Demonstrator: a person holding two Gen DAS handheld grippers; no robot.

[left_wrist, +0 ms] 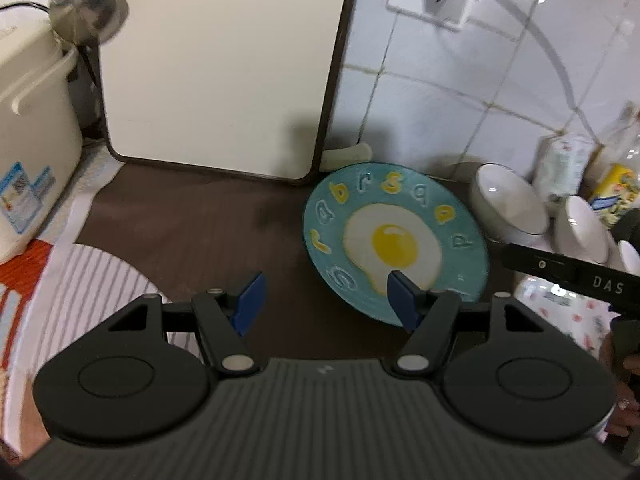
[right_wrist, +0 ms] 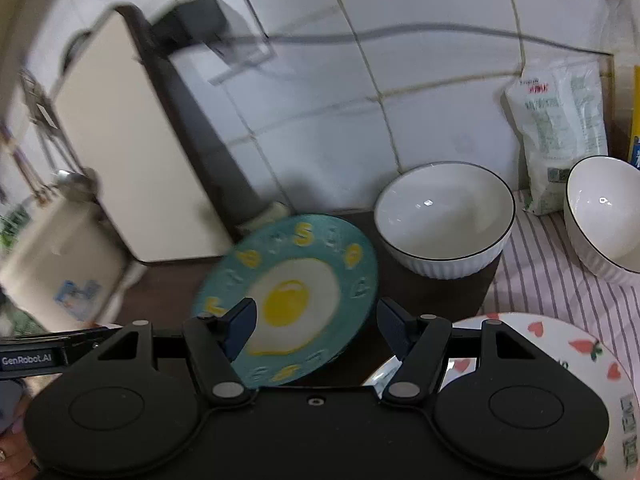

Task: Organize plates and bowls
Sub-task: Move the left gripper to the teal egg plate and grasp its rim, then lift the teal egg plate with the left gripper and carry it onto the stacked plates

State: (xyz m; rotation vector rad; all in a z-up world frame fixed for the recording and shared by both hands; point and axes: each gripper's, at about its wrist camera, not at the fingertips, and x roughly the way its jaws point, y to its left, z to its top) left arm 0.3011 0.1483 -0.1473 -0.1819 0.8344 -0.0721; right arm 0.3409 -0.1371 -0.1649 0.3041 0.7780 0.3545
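A teal plate painted with a fried egg (left_wrist: 396,240) lies on the dark brown counter. My left gripper (left_wrist: 326,296) is open; its right fingertip overlaps the plate's near rim, and nothing sits between the pads. In the right wrist view the teal plate (right_wrist: 292,292) lies between the fingers of my open right gripper (right_wrist: 316,320), and I cannot tell whether the pads touch it. Two white dark-rimmed bowls (right_wrist: 444,220) (right_wrist: 608,212) stand right of the plate. A plate with hearts and carrots (right_wrist: 560,352) lies at the lower right. A striped round plate (left_wrist: 104,280) lies at the left.
A cream cutting board (left_wrist: 216,68) leans on the tiled wall behind the counter. A cream appliance (left_wrist: 32,120) and a hanging ladle (left_wrist: 88,4) are at the left. A white bag (right_wrist: 556,132) stands by the wall on a striped cloth (right_wrist: 540,272).
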